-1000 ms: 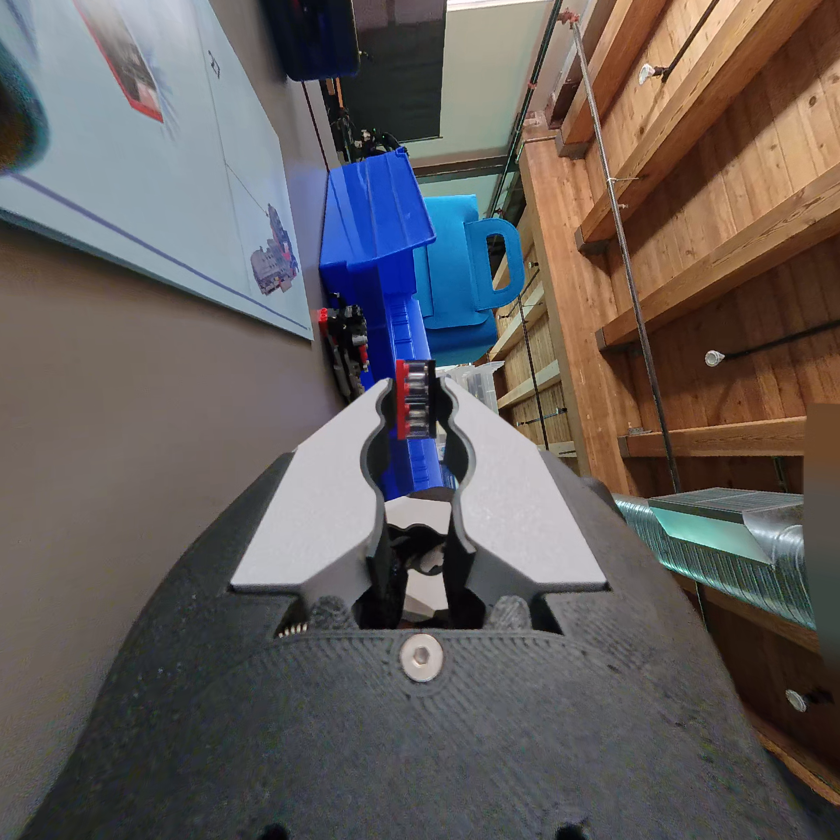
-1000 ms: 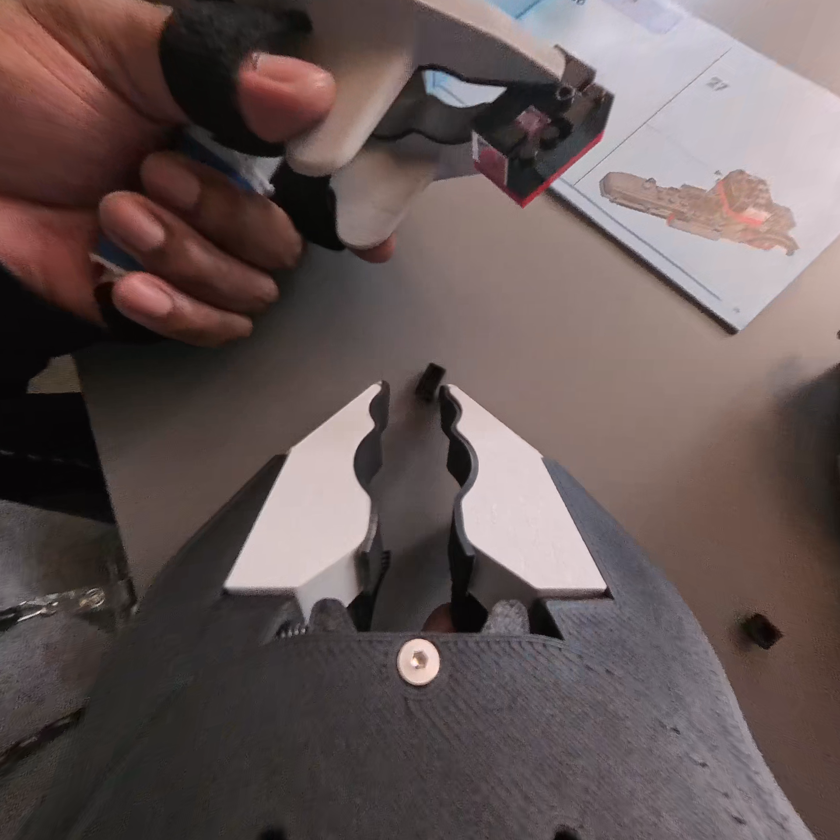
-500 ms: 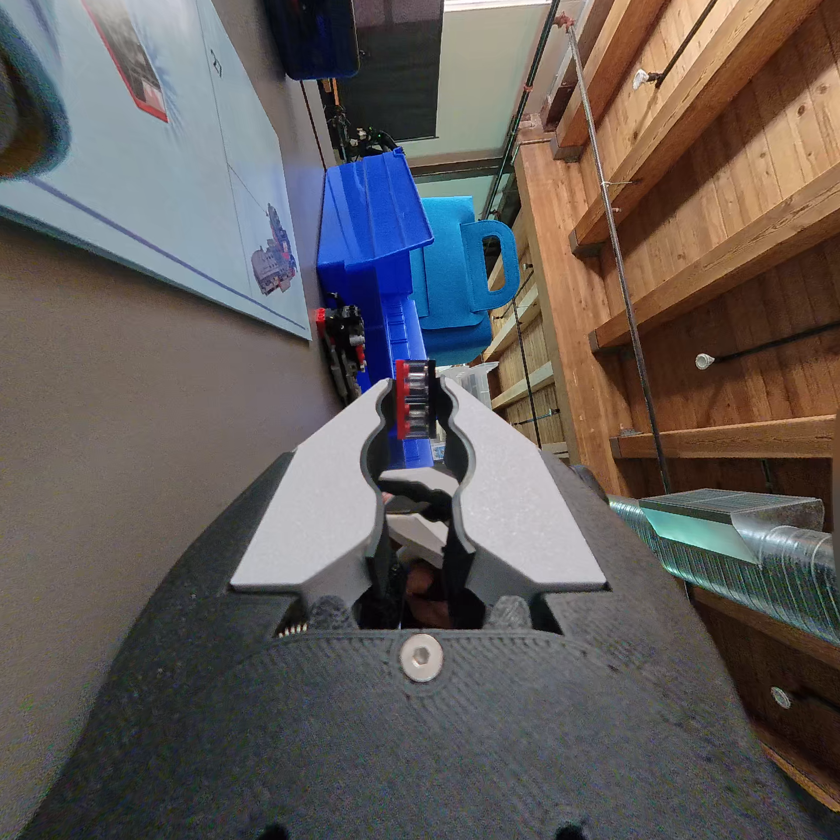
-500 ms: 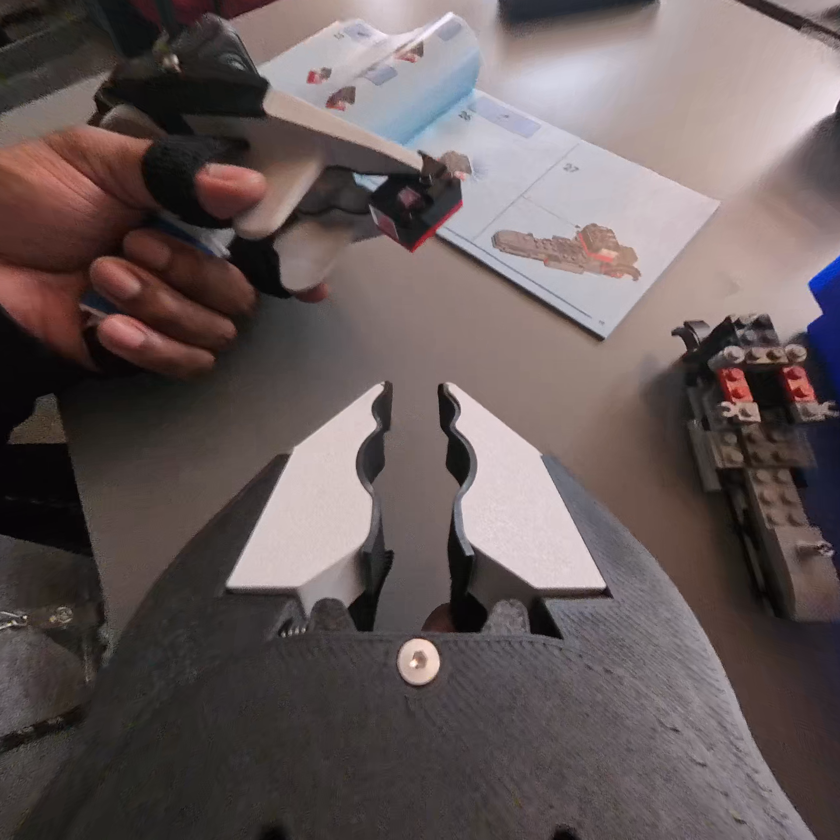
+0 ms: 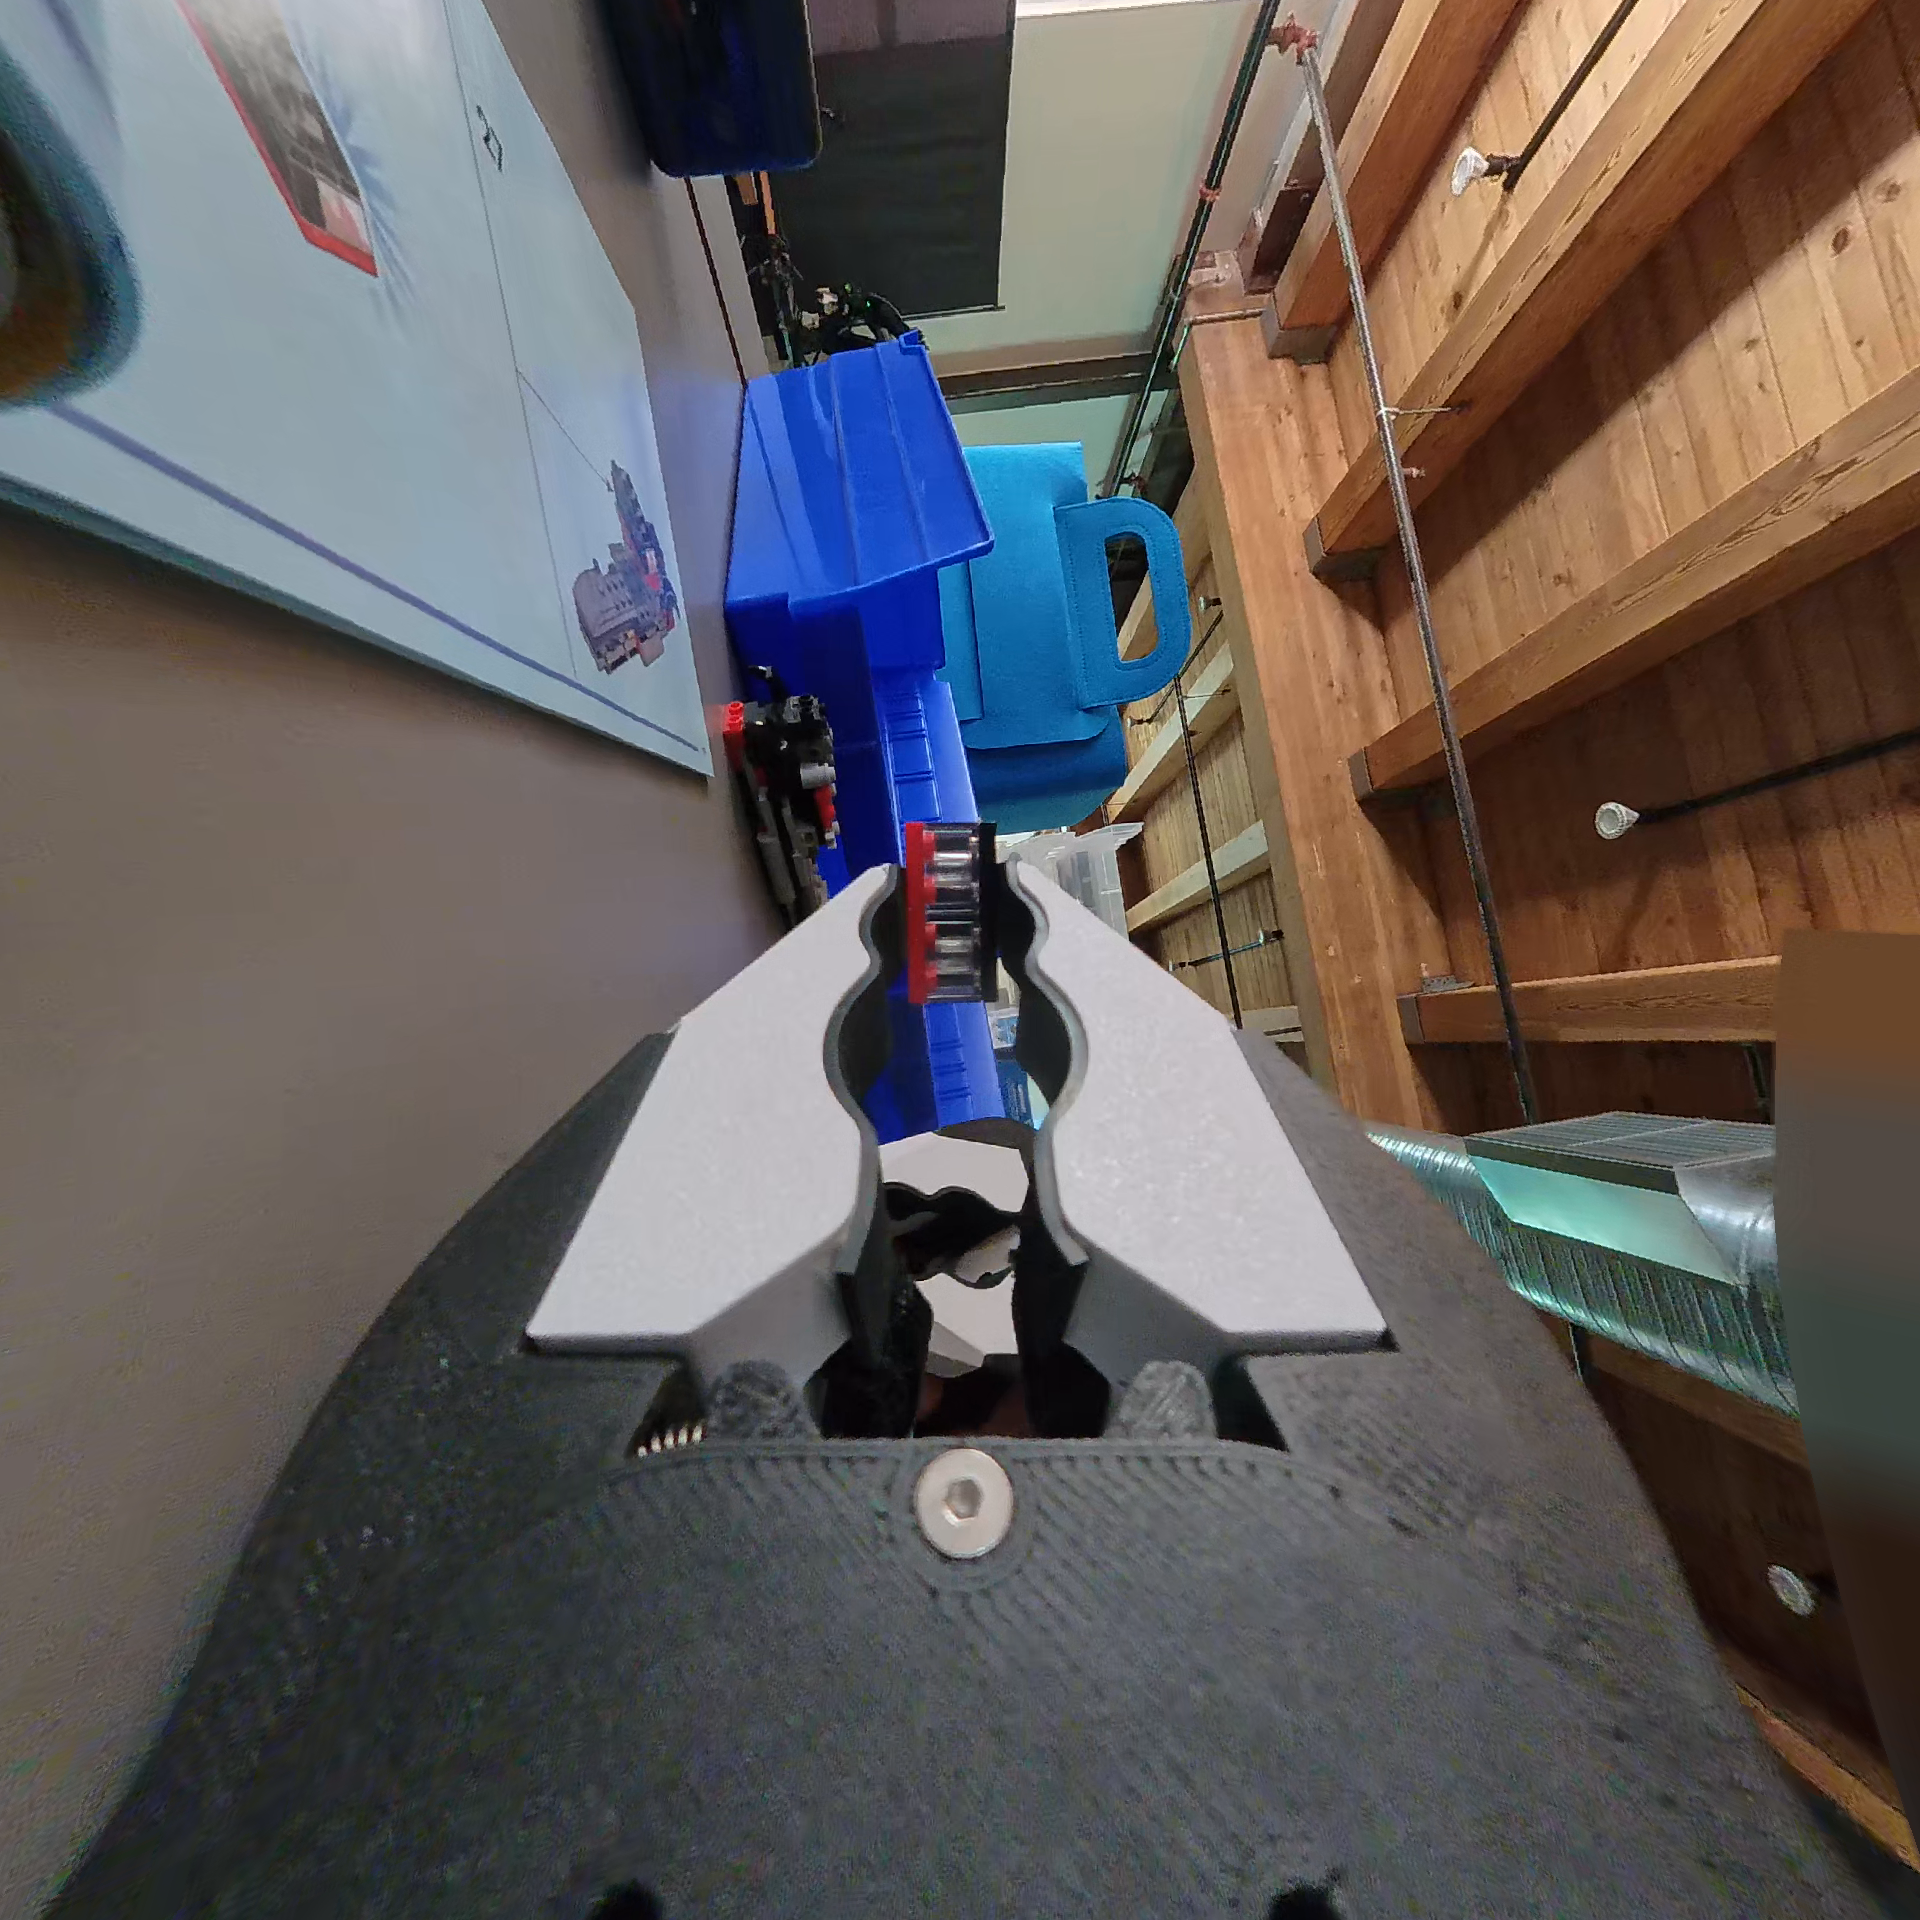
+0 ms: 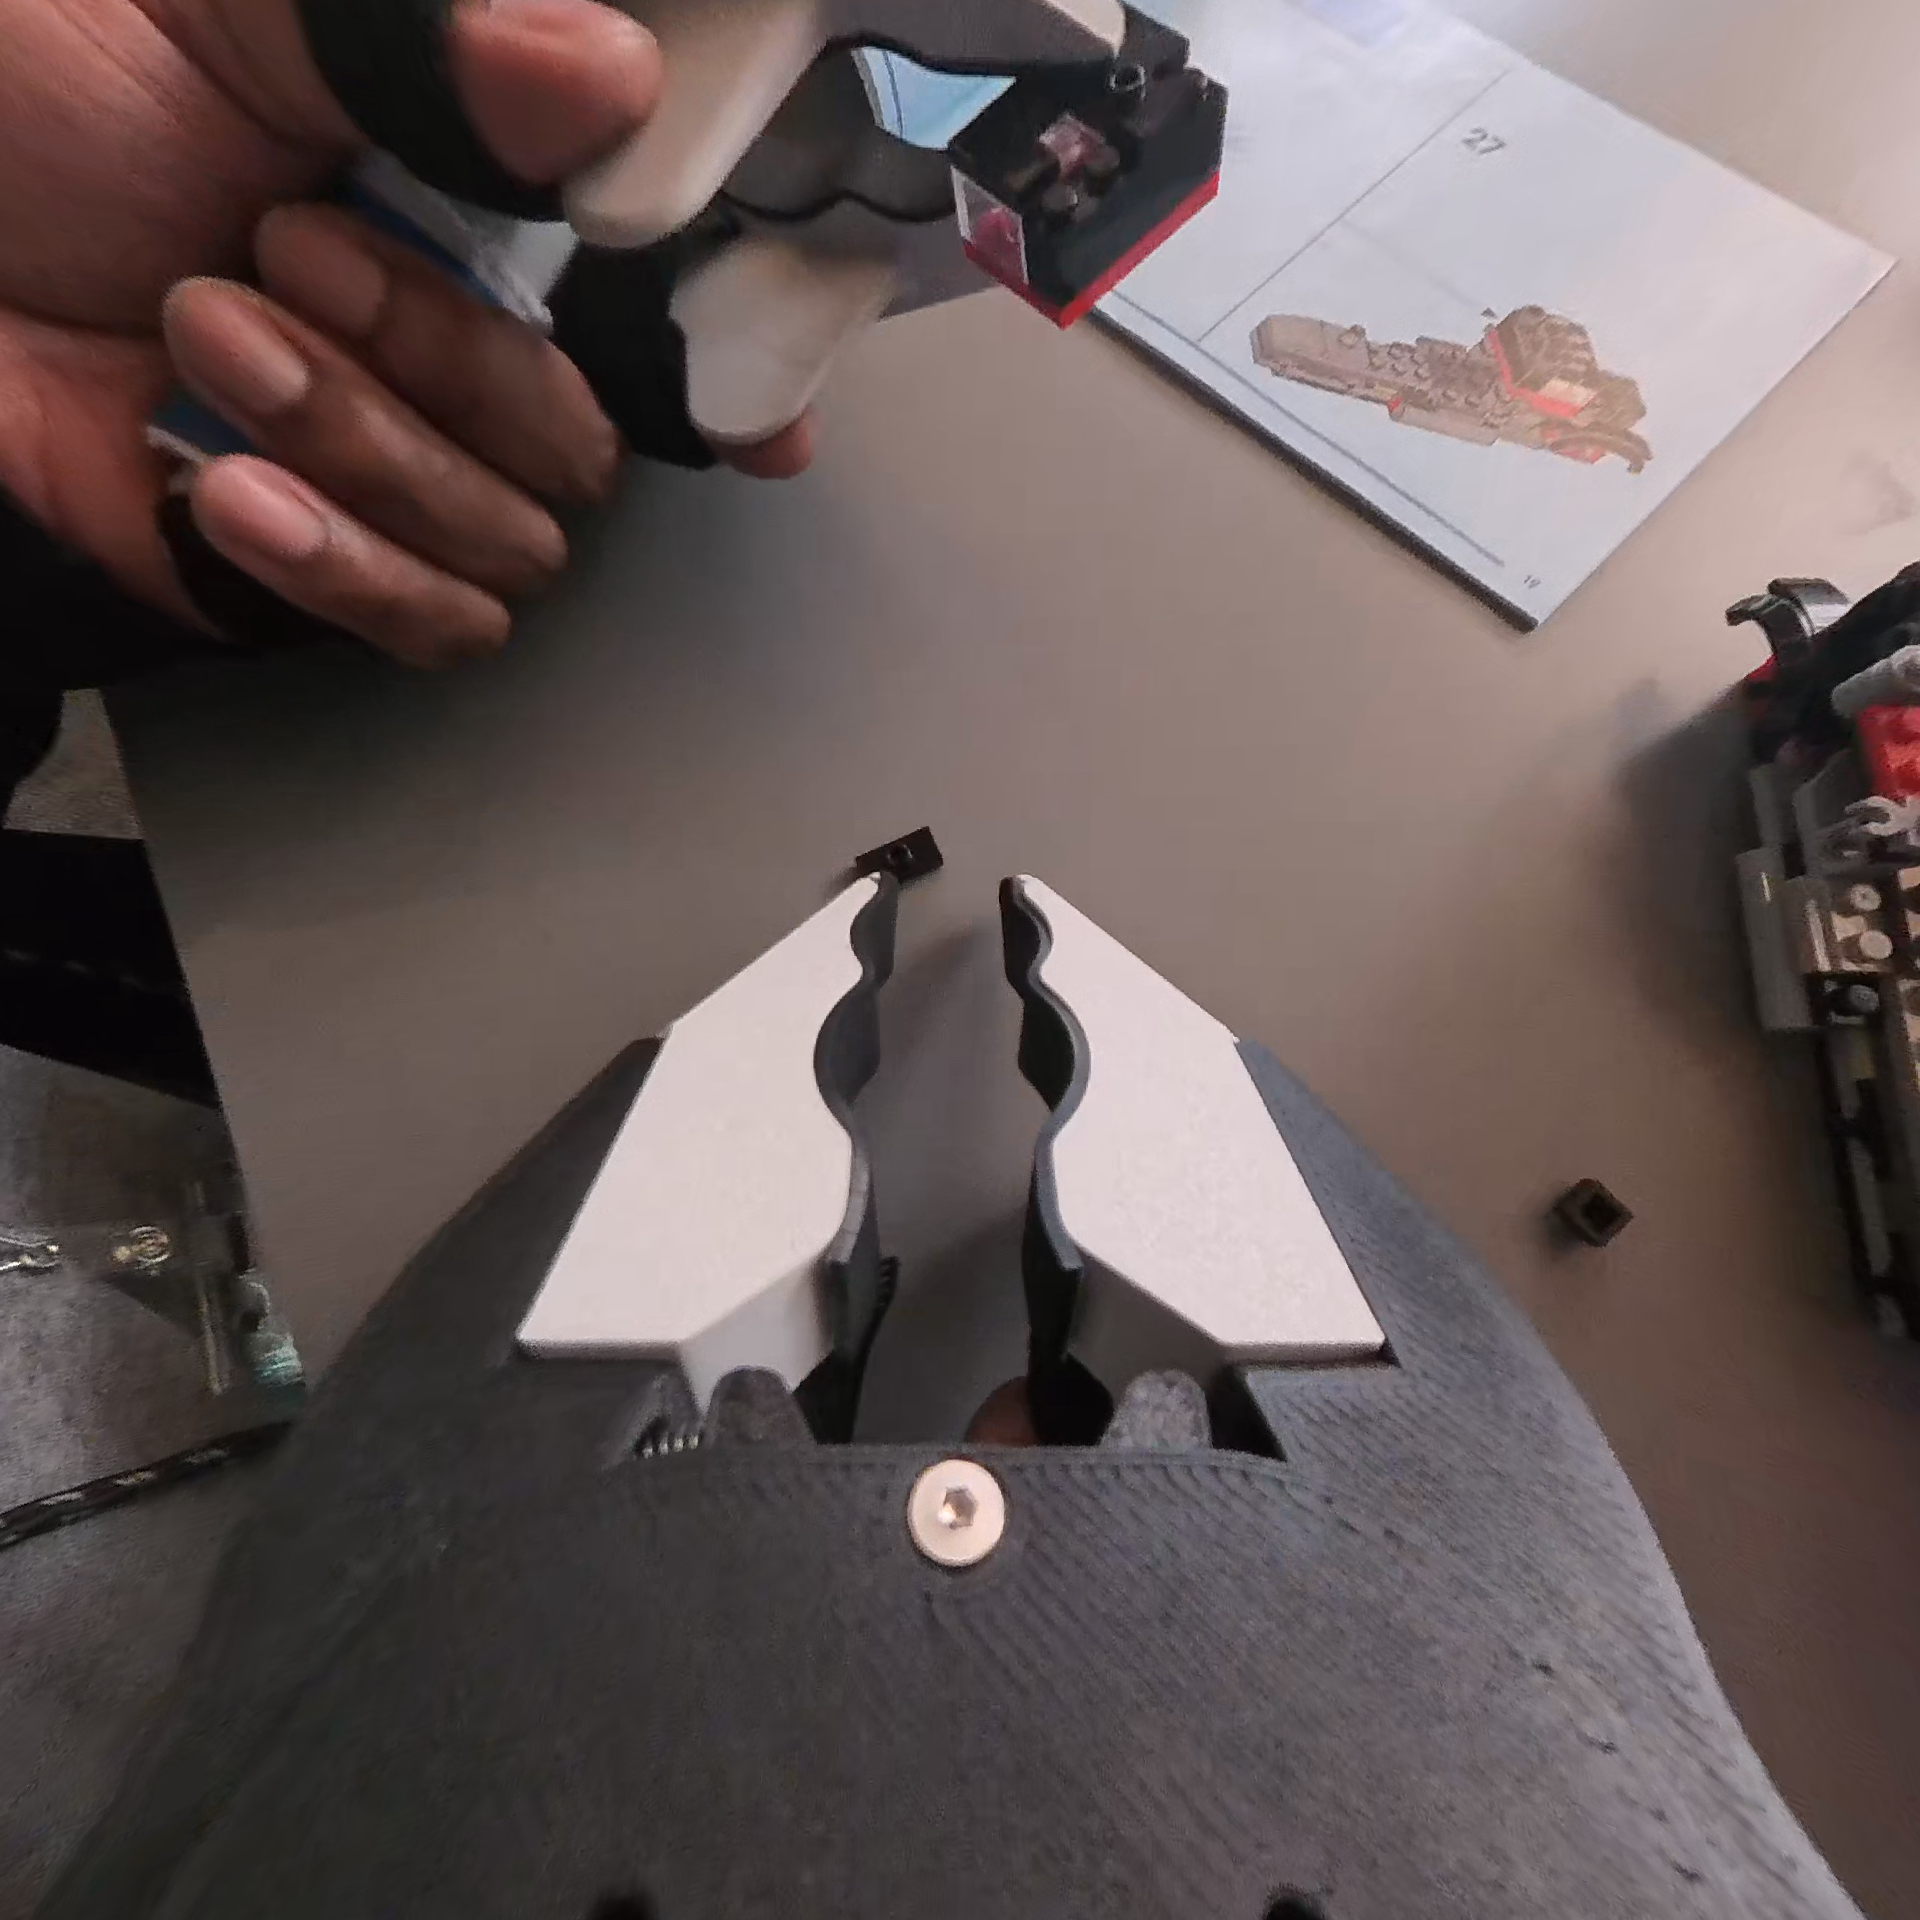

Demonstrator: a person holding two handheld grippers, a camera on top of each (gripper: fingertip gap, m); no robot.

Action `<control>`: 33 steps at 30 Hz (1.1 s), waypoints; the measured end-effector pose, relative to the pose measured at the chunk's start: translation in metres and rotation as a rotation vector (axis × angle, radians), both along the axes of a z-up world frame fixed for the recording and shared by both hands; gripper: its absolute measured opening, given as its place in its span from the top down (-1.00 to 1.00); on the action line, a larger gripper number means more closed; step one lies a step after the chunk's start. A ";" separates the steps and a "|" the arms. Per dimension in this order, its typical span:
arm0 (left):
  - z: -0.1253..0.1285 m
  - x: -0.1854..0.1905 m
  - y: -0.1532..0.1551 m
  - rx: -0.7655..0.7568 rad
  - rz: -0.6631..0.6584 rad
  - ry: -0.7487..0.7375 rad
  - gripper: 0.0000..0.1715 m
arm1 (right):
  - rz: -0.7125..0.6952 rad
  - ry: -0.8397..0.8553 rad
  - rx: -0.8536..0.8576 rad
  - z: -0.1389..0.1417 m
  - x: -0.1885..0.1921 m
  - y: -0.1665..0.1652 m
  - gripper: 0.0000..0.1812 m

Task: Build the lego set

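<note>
L tongs [image 5: 951,914] w/ red-black subassembly [image 5: 943,912], probably clamped

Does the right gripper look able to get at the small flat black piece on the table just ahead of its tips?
Probably yes. The right gripper is open and empty, the flat black piece lies just beyond its left fingertip, with bare table around it.

Each gripper [image 6: 945,894] has a textured black body, pale grey wavy-edged jaws and one silver hex screw [image 6: 956,1509].
</note>
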State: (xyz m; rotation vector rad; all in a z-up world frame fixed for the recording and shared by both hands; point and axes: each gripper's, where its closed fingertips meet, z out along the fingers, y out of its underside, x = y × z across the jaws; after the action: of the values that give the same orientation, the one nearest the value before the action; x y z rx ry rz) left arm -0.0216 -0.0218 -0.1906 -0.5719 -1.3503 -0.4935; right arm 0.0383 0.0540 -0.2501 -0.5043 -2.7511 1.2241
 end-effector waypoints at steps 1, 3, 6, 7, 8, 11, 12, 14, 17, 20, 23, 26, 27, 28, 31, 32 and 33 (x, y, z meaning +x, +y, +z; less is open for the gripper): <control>0.000 0.000 0.000 -0.001 0.000 0.000 0.81 | 0.000 0.004 0.006 -0.001 0.000 0.000 0.77; 0.000 0.000 0.000 -0.004 0.000 0.002 0.81 | 0.002 0.012 0.010 -0.001 0.000 0.000 0.77; 0.000 0.000 0.000 -0.010 0.002 0.003 0.81 | 0.002 0.014 0.008 -0.001 0.000 -0.001 0.77; 0.000 0.000 0.000 -0.012 0.002 0.004 0.81 | 0.002 0.014 0.006 -0.001 0.000 -0.001 0.77; 0.000 0.000 0.000 -0.013 0.003 0.004 0.81 | 0.002 0.013 0.004 0.000 0.000 -0.001 0.77; 0.000 0.000 0.000 -0.016 0.003 0.004 0.81 | 0.001 0.012 0.000 0.000 0.001 -0.001 0.77; 0.000 0.000 0.000 -0.017 0.003 0.004 0.81 | 0.000 0.007 -0.003 0.000 0.002 -0.001 0.77; 0.000 0.000 0.001 -0.020 0.003 0.003 0.81 | -0.004 -0.019 -0.022 0.002 0.005 -0.002 0.77; -0.001 0.000 0.001 -0.022 0.003 0.003 0.81 | -0.033 -0.060 -0.038 0.002 0.011 -0.002 0.75; 0.000 0.000 0.001 -0.020 0.003 0.003 0.81 | -0.055 -0.058 -0.013 -0.001 0.014 -0.003 0.73; 0.000 0.000 0.001 -0.018 0.002 0.003 0.81 | -0.060 -0.045 0.003 -0.003 0.016 -0.009 0.73; 0.000 0.000 0.000 -0.013 0.001 0.003 0.81 | -0.049 -0.030 0.014 -0.003 0.017 -0.015 0.73; 0.000 0.001 0.000 -0.012 0.001 0.004 0.81 | -0.043 -0.021 0.019 -0.003 0.016 -0.018 0.73; 0.000 0.001 0.000 -0.012 0.000 0.004 0.81 | -0.031 -0.010 0.024 -0.004 0.016 -0.020 0.73; 0.000 0.000 0.000 -0.007 0.000 0.003 0.81 | 0.003 0.016 0.036 -0.004 0.014 -0.025 0.73; 0.000 0.000 0.000 -0.006 0.000 0.003 0.81 | 0.014 0.023 0.039 -0.004 0.014 -0.026 0.73; 0.000 0.000 0.000 -0.004 0.000 0.002 0.81 | 0.025 0.032 0.045 -0.005 0.014 -0.027 0.73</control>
State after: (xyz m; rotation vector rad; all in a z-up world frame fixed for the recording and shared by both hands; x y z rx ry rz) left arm -0.0212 -0.0218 -0.1905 -0.5757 -1.3495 -0.4899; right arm 0.0520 0.0275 -0.2547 -0.4434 -2.7598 1.1619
